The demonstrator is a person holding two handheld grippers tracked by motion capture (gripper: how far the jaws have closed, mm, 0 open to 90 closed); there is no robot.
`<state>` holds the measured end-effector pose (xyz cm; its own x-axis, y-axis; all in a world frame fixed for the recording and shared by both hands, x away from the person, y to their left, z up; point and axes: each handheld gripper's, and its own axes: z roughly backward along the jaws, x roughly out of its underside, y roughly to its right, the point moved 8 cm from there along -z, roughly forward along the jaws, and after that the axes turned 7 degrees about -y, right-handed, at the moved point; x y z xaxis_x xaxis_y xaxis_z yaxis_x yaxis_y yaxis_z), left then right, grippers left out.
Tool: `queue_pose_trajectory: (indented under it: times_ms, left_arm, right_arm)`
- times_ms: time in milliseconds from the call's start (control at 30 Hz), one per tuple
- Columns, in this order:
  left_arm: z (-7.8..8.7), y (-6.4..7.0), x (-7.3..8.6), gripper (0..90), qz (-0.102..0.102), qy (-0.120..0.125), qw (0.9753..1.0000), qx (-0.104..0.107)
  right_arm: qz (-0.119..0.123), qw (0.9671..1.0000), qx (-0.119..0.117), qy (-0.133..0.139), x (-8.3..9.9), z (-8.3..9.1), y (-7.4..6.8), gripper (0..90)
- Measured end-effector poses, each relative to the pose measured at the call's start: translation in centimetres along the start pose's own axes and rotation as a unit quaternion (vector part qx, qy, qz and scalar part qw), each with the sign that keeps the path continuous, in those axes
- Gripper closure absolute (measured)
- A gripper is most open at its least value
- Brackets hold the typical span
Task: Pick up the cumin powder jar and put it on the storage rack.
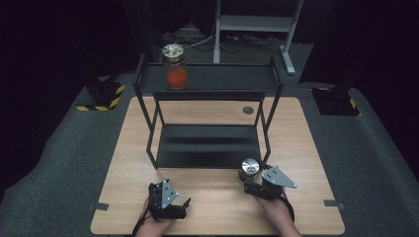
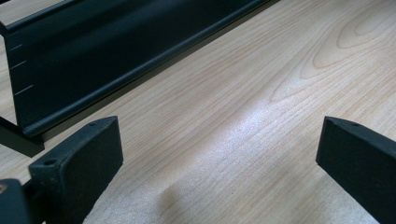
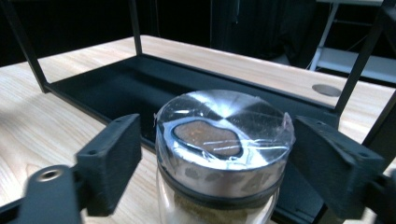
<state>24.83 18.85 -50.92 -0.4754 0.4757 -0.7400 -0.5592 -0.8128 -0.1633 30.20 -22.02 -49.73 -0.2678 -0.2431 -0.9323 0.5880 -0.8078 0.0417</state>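
While parked on the table (image 1: 207,197) just before the black shelf (image 1: 207,148), right gripper (image 3: 217,154) spread wide around a silver-lidded jar (image 3: 224,140), not visibly pinching it. Left gripper (image 2: 219,149) released, gaping over bare wood. Second jar (image 1: 175,66), red inside, up top.

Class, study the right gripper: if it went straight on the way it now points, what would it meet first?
Most likely the silver-lidded jar, which stands between the open jaws of the right gripper. Beyond it lies the black rack's lower shelf.
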Motion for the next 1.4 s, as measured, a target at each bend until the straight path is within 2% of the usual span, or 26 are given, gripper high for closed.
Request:
queue_pose_trajectory:
  times_ms: [167, 333, 667, 1000, 1167, 1400]
  left_arm:
    - [0.0, -0.1, 0.0, 0.9, 0.005, 0.001, 1.0000, 0.000]
    - [0.0, -0.1, 0.0, 0.9, 0.006, 0.001, 1.0000, 0.000]
    - [0.0, -0.1, 0.0, 0.9, 0.005, 0.002, 1.0000, 0.002]
    - [0.0, -0.1, 0.0, 0.9, 0.005, 0.002, 1.0000, 0.002]
    - [0.0, -0.1, 0.0, 0.9, 0.005, 0.001, 1.0000, 0.002]
    - [0.0, -0.1, 0.0, 0.9, 0.005, 0.001, 1.0000, 0.001]
  right_arm:
    - [-0.014, 0.9999, -0.005, 0.007, 0.2, 0.0, 0.4, 27.3]
    - [-0.014, 0.9997, -0.016, 0.013, 0.4, 0.1, 0.6, 33.5]
    - [-0.007, 0.9993, -0.013, 0.033, 1.1, 0.0, 0.5, 34.2]
    - [-0.008, 0.9993, -0.012, 0.034, 1.2, 0.0, 0.4, 34.4]
    - [-0.009, 0.9995, -0.013, 0.028, 0.9, 0.1, 0.4, 34.4]
    - [-0.003, 0.9989, -0.014, 0.045, 0.0, 1.0, 0.2, 34.5]
